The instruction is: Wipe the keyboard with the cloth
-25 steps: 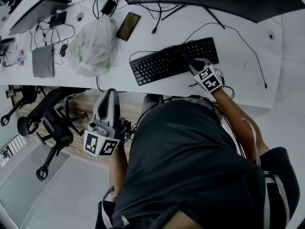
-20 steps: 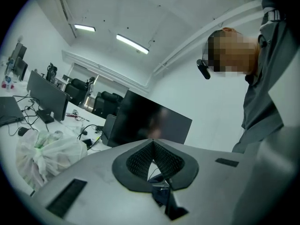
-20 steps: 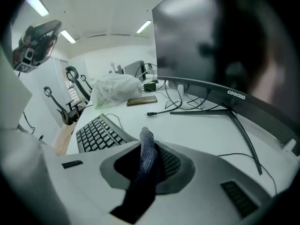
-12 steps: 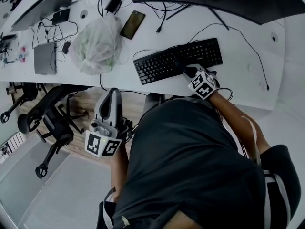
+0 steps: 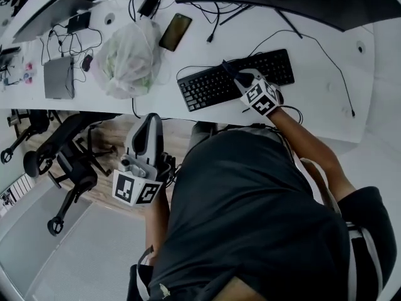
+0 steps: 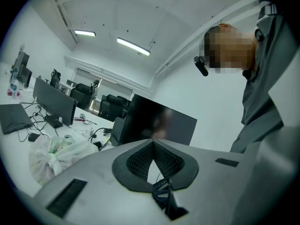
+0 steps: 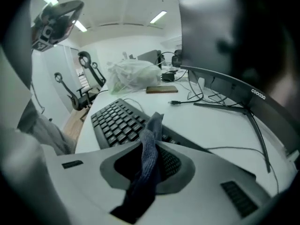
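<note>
Over keyboard [image 5: 213,83], right gripper [image 5: 227,68] pinching cloth [image 7: 149,149]; plastic bag [image 5: 128,58], phone [image 5: 175,32] nearby; left gripper [image 5: 149,121] closed, empty.

We see our left gripper [image 6: 151,142] tilted upward, its fingers [image 6: 136,161] meeting at the tips with nothing between them; beyond, a dark monitor [image 6: 161,123], a white plastic bag [image 6: 51,153] and a laptop [image 6: 11,116] on the worktop [image 6: 18,146]

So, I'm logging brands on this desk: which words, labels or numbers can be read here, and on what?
"coocaa": on the lower edge of the monitor, in the right gripper view; small, so a likely reading.
Key legends on the keyboard: too small to read.
Nothing else is legible.
</note>
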`<action>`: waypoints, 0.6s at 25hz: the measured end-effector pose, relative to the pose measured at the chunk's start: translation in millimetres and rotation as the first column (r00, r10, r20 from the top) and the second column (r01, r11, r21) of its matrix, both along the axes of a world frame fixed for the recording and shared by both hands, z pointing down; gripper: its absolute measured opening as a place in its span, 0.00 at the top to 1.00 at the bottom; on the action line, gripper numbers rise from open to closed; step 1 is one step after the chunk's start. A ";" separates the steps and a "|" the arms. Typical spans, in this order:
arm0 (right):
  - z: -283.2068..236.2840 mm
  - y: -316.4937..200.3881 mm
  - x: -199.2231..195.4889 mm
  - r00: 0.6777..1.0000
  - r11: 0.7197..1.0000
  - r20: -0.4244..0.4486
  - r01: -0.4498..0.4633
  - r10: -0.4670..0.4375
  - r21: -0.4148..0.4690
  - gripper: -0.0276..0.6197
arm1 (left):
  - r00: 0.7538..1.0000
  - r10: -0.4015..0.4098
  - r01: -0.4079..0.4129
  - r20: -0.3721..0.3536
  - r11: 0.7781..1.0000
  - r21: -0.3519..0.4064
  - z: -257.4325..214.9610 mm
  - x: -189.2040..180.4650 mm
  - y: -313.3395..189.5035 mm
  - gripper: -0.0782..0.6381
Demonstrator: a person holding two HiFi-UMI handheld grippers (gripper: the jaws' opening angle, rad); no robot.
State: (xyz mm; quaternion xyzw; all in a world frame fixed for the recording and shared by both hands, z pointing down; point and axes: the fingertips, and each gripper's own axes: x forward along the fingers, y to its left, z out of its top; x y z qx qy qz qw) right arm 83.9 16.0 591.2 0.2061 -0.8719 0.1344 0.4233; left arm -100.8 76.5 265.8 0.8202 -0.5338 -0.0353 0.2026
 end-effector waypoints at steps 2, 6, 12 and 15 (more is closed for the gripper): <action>3.1 35.6 8.0 0.999 0.998 -0.013 0.040 -0.040 -0.051 0.86 | 1.000 -0.024 0.024 -0.012 1.000 -0.013 5.3 -10.9 2.6 0.88; 7.1 37.1 6.0 0.999 0.993 -0.009 0.043 -0.045 -0.106 0.86 | 0.998 -0.040 0.038 -0.049 0.998 -0.050 21.2 -19.5 3.6 0.88; -0.6 -34.0 -23.9 0.999 0.999 0.017 -0.049 0.049 -0.003 0.86 | 0.999 0.017 -0.018 -0.035 0.999 -0.033 17.6 -6.9 -13.9 0.88; 0.8 -3.8 -23.9 1.000 1.000 0.004 -0.013 0.013 0.014 0.86 | 1.000 0.006 -0.007 -0.026 1.000 -0.029 14.1 -11.4 -15.1 0.88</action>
